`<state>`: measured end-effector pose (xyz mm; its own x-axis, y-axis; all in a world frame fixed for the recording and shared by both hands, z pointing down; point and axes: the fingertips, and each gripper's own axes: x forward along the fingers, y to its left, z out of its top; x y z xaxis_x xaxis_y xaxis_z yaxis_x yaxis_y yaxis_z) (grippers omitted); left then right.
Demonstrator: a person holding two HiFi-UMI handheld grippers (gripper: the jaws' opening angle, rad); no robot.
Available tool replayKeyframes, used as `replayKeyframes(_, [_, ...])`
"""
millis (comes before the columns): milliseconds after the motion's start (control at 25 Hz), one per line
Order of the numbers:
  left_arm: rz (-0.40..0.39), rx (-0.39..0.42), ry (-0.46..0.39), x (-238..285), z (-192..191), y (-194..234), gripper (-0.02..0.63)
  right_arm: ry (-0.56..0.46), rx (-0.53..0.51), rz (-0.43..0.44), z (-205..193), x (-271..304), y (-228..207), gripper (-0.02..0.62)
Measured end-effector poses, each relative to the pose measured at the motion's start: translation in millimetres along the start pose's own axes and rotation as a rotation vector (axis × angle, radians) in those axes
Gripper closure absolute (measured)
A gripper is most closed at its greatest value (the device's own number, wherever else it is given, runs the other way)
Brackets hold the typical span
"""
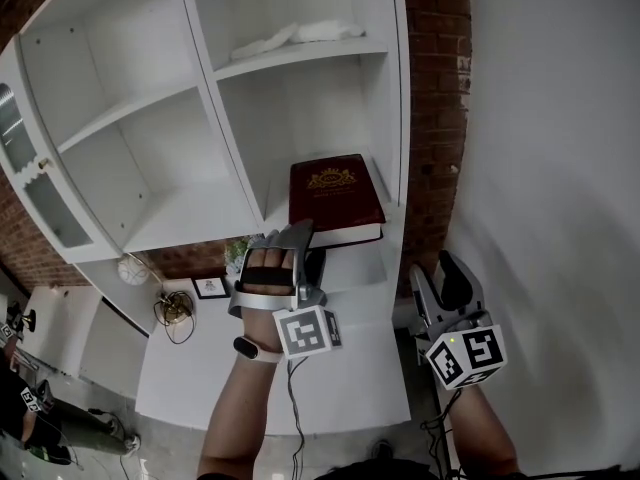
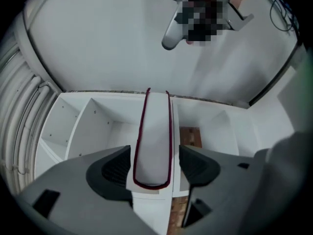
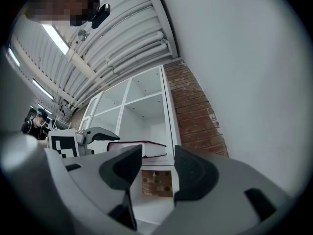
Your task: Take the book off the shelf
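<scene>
Head view: the red book (image 1: 335, 200) is seen flat on the shelf (image 1: 200, 218), its near edge straddled (untouched) by the left gripper's (image 1: 298, 240) wide fingers; the right gripper's (image 1: 440, 280) fingers are held wide, empty.

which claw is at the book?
The left claw: its open jaws straddle the maroon book; the right claw hangs off to the side.

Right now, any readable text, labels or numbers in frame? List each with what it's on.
No legible text in any view.
Book cover: gold crest with marks beneath, too small to read.
Marker cube on the left gripper: black-and-white square pattern, no letters.
Second marker cube on the right gripper: pattern only.
Small picture frame: too small to read.
</scene>
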<state>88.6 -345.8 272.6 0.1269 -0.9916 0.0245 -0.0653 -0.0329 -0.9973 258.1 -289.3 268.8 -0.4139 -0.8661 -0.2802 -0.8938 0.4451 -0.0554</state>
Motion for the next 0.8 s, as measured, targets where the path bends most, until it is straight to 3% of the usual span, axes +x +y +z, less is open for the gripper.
replayKeyframes(320, [0.028,0.096,0.036,25,1,-2,0.32,0.02,0.011,0.0,-9,-2,-3,0.399])
replayKeyframes(360, [0.039,0.104,0.033,24,1,-1,0.369,0.023,0.013,-0.003,-9,-3,-4,0.399])
replayKeyframes(800, [0.096,0.099,-0.026,-2,7,8,0.388,0.031,0.062,0.025,-21,7,0,0.419])
